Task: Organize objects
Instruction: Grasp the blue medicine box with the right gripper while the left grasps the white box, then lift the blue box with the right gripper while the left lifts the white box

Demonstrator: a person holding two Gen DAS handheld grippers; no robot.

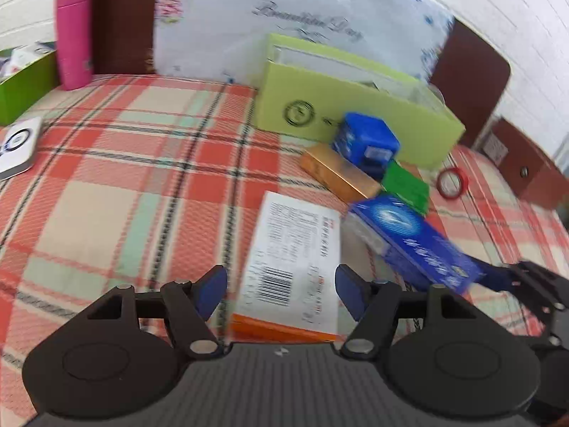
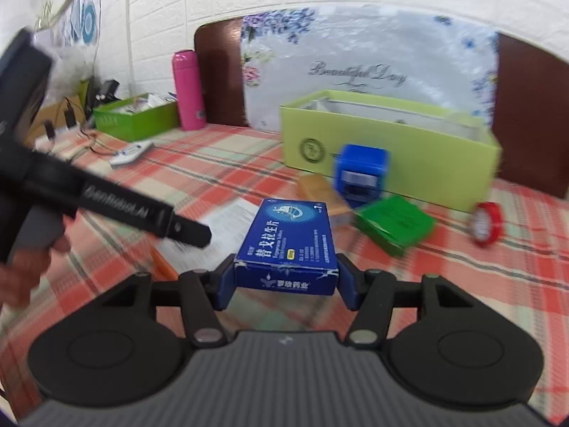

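Item, left gripper (image 1: 281, 290): jaws stood apart, released, a white-and-orange box (image 1: 295, 263) lying flat between the pads, untouched, on the checked cloth (image 1: 124, 185).
Item, white device (image 1: 17, 146): at nine o'clock of the left wrist view; pink bottle (image 1: 73, 33) upright at ten o'clock, beside a dark green bin (image 1: 25, 82).
Item, lime-green open box (image 1: 355, 106): at one o'clock, against a floral board (image 1: 284, 10); just before it a blue cube-shaped box (image 1: 366, 142), a gold box (image 1: 338, 172) and a green box (image 1: 407, 185), clustered.
Item, right gripper (image 2: 286, 277): clenched on a blue medicine box (image 2: 288, 245), pads pressed to both its sides, held above the cloth.
Item, red tape roll (image 2: 487, 224): on edge at three o'clock of the right wrist view, apart from the cluster.
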